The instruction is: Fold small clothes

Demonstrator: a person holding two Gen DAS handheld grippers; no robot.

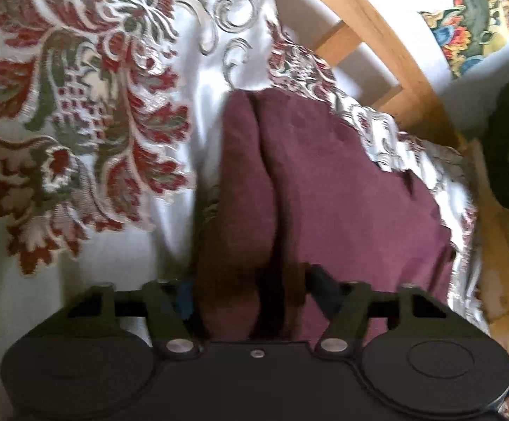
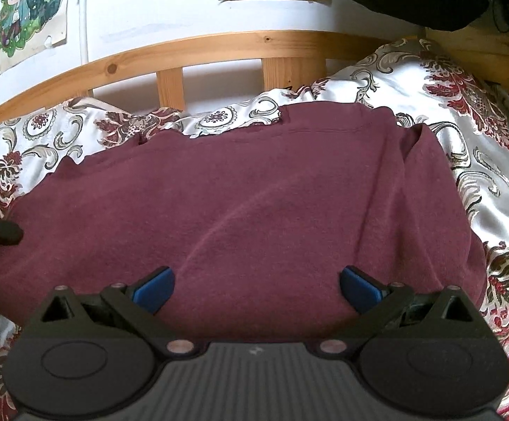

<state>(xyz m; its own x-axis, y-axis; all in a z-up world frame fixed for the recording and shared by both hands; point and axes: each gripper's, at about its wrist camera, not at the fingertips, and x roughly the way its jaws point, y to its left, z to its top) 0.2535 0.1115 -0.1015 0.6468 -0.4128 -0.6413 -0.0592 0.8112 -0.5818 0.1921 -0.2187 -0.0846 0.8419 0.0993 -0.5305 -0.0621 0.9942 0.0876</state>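
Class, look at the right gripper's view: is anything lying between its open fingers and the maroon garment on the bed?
Nothing visible does. The right gripper is open just above the maroon garment, which lies bare on the patterned bedspread.

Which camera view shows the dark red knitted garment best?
The right wrist view: there the dark red knitted garment lies spread across the floral satin bedspread, with nearly its whole outline visible. The left wrist view shows only bunched folds of it, close up and partly behind the tongs.
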